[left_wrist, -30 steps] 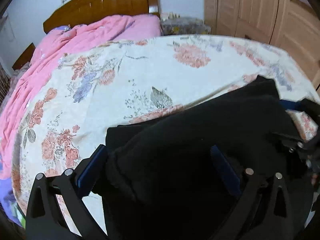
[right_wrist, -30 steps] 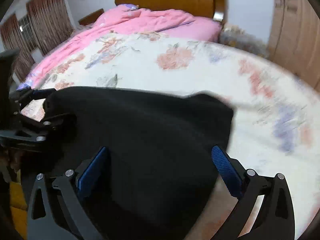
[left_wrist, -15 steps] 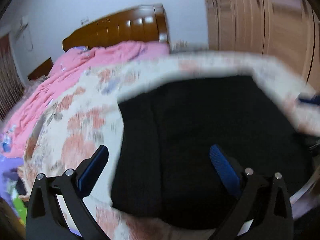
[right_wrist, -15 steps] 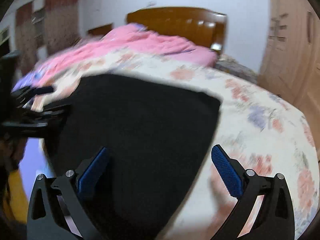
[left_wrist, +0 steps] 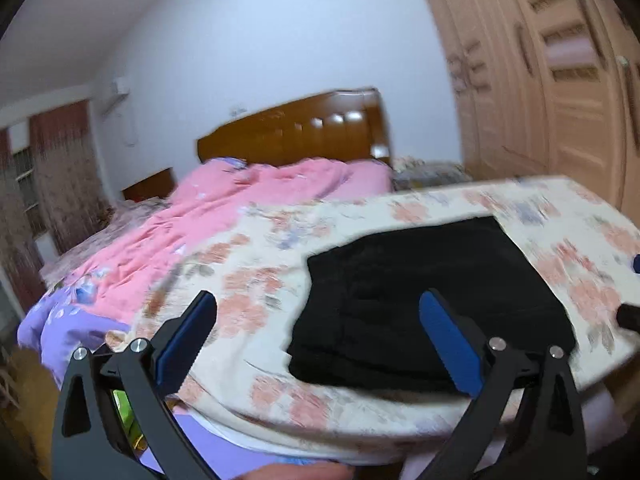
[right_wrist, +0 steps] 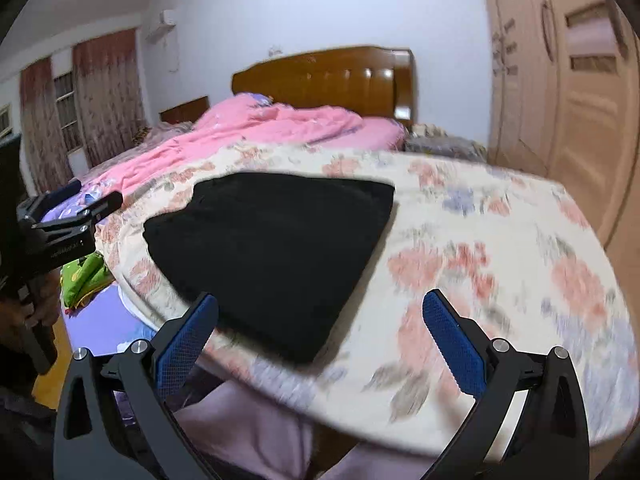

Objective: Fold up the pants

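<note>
Motion blur smears the floral bedspread (right_wrist: 500, 248); the wardrobe (left_wrist: 560, 80) runs off the frame's edge

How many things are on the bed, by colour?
Black: 1, the folded pants
Pink: 1, the pink quilt
Cream with flowers: 1, the floral sheet
Purple: 1, the purple cover
Total: 4

No readable text anywhere; only faint, illegible lettering on the left tongs (right_wrist: 68, 216) in the right wrist view.

Both wrist views low at bed's foot, facing headboard (left_wrist: 296, 128), sharing pants (right_wrist: 272, 248)
</note>
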Tool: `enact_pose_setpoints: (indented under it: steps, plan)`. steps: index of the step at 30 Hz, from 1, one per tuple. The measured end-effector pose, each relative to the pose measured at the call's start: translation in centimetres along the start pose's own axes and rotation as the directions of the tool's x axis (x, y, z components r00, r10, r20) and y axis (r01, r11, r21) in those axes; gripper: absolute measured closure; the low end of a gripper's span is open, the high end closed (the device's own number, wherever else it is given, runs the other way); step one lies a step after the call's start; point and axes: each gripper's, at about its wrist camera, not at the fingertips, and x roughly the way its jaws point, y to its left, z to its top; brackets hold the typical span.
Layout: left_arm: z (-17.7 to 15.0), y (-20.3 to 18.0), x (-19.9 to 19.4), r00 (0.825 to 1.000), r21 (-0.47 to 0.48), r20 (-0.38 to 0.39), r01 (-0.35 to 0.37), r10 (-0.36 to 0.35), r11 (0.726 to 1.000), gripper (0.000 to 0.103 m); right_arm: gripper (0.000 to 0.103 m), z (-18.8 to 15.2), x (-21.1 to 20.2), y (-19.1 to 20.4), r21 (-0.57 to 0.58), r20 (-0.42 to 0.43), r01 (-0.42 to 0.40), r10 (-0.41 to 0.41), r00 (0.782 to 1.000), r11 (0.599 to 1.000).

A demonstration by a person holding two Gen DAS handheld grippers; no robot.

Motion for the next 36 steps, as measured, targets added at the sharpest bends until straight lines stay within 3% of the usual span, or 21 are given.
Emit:
enact_pose_setpoints:
  steps: [3,7,13,36]
  plan:
    - [-1.0,-2.5,1.0,0.997,0.014,-0.079,0.021,-0.02,1.0,0.001,0.004,-0.9,1.6,1.3,-0.05,-0.07,0.065,-0.069,0.995,0.997]
    - [-2.1,-4.2,2.1,0.983,-0.033,-0.157,0.086,-0.09,0.996,0.002,0.004,-1.7,2.0,1.7,-0.074,-0.073,0.08,-0.085,0.994,0.994]
    - [-3.2,-5.1,2.6,0.979,-0.003,-0.169,0.112,-0.111,0.994,0.001,0.004,-2.3,2.7,1.5,-0.064,-0.095,0.075,-0.081,0.992,0.995]
    - [-3.9,-4.3,3.3,0.968,-0.068,-0.206,0.129,-0.14,0.989,0.002,0.004,-2.5,2.6,1.6,-0.064,-0.101,0.071,-0.078,0.992,0.995]
